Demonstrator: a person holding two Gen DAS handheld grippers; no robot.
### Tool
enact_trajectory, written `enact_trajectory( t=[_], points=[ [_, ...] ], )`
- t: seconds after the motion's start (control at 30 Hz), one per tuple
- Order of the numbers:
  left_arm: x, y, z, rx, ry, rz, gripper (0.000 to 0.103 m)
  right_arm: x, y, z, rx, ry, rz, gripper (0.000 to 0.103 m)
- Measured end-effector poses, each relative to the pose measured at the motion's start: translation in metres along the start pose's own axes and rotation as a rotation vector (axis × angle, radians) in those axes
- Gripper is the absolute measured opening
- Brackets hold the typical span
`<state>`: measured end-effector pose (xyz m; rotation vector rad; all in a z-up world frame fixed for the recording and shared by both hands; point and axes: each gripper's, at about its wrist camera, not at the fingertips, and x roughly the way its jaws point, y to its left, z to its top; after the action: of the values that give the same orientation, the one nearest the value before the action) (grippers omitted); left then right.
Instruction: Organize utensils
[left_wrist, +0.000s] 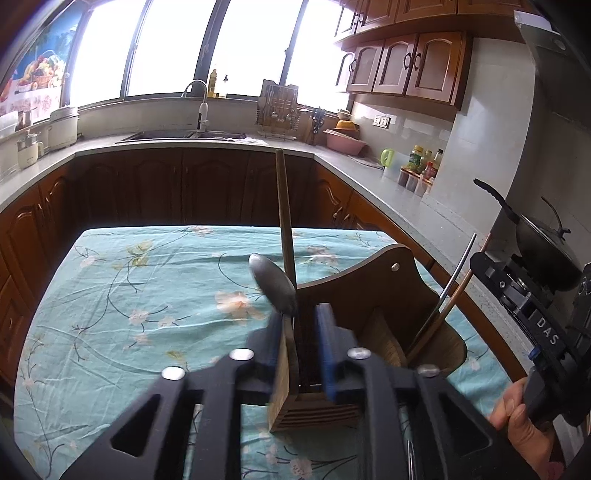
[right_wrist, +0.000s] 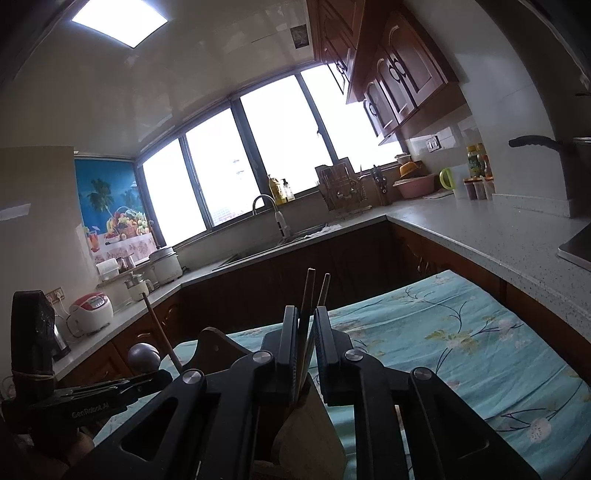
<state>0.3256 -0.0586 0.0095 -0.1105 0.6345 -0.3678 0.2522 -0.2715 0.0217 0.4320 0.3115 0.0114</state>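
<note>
Room: kitchen with wide windows, wooden cabinets, grey counter; a table with a teal flowered cloth stands in the middle.
Holder: wooden utensil holder stands on the cloth, at the near right part of the table.
Left view only: left gripper has its jaws on both sides of the holder's front wall; whether they press it I cannot tell. A spoon, blurred, is just above the holder with its bowl up and to the left.
Stick: long wooden handle rises almost upright from the holder.
Right compartment: a metal rod and a wooden one lean to the right.
Right view only: right gripper is closed on two chopsticks, long axis nearly vertical, tips up, above the holder.
Around: wok on the stove at right, sink under the window, rice cooker on the left counter.
</note>
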Motion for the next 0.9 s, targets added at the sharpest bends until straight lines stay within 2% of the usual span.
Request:
enact_trajectory(
  t=[0.03,0.07,0.1,0.17,0.3,0.37,0.63,0.9],
  points=[
    [-0.002,0.000,0.000,-0.001,-0.003,-0.001,0.027,0.000,-0.001,0.000,0.010,0.009,0.001,0.021],
    [-0.003,0.000,-0.002,-0.004,-0.002,-0.005,0.029,-0.001,-0.003,0.000,0.022,0.018,0.005,0.032],
    [-0.005,0.000,-0.002,-0.007,0.001,-0.006,0.031,-0.002,-0.004,0.000,0.038,0.025,0.013,0.037],
    [-0.010,0.001,-0.004,-0.015,0.003,-0.010,0.045,-0.004,-0.006,0.001,0.059,0.044,0.018,0.050],
    [-0.029,0.004,-0.008,-0.027,-0.013,-0.013,0.062,-0.012,-0.009,0.002,0.109,0.103,0.038,0.063],
    [-0.041,0.008,-0.012,-0.043,-0.018,-0.011,0.072,-0.021,-0.011,0.003,0.136,0.111,0.054,0.075],
    [-0.091,0.022,-0.044,-0.104,0.028,0.000,0.076,-0.065,-0.010,0.004,0.181,0.139,0.088,0.082],
    [-0.140,0.026,-0.097,-0.145,0.110,0.033,0.075,-0.103,-0.002,-0.022,0.143,0.231,0.092,0.084]
  ],
)
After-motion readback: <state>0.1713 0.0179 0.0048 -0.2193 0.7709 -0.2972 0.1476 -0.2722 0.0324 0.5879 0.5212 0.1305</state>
